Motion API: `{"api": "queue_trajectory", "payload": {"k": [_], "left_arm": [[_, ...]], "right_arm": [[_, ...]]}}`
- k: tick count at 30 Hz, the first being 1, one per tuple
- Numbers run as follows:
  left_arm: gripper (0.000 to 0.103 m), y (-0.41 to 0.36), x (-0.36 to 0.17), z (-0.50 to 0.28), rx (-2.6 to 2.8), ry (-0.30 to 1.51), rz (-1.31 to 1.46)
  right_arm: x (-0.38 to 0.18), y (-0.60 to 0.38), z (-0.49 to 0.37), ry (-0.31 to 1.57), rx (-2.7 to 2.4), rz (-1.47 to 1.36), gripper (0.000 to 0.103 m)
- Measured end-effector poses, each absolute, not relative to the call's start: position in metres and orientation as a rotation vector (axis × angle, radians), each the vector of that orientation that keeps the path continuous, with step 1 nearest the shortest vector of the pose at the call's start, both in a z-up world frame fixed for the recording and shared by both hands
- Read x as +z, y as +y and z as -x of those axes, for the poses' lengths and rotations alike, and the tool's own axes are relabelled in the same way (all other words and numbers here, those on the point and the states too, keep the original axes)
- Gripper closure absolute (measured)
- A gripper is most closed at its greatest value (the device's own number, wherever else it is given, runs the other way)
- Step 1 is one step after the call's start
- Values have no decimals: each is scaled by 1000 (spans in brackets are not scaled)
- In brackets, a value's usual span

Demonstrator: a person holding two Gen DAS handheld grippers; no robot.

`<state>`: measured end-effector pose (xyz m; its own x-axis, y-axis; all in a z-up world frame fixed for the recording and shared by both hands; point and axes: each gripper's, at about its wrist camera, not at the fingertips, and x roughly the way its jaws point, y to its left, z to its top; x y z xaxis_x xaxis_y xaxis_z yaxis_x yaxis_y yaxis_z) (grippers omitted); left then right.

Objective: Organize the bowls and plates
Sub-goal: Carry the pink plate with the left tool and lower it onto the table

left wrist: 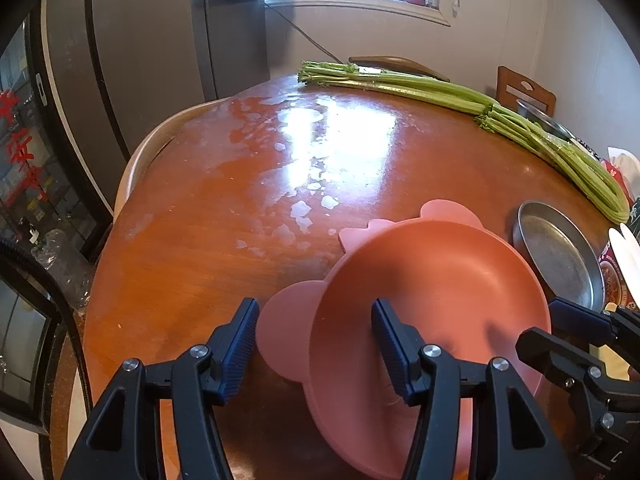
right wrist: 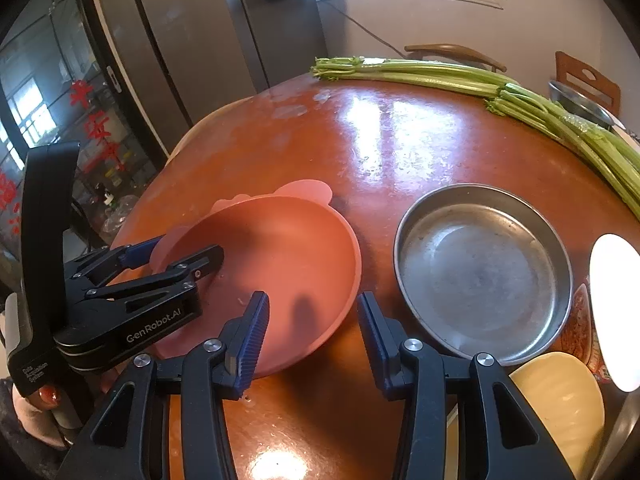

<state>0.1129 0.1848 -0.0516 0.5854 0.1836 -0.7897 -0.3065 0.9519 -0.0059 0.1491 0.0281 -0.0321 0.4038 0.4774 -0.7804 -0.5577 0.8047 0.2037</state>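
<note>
wrist views angled down, close (sharing pink bowl (left wrist: 432,300))

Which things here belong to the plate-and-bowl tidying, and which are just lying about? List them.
For the job:
- pink bowl
- steel dish
- yellow bowl
- white plate

Just lying about:
- celery along the table's far edge
- wooden chair behind the table
</note>
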Motion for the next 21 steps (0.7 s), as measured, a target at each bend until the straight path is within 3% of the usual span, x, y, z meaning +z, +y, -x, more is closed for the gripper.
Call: {"api": "queue_trajectory", "payload": {"k": [21], "left_arm": [[39,165,-3,-63,292,784,169]], "right_arm": [[12,-24,-123,834,611,31,55]]}}
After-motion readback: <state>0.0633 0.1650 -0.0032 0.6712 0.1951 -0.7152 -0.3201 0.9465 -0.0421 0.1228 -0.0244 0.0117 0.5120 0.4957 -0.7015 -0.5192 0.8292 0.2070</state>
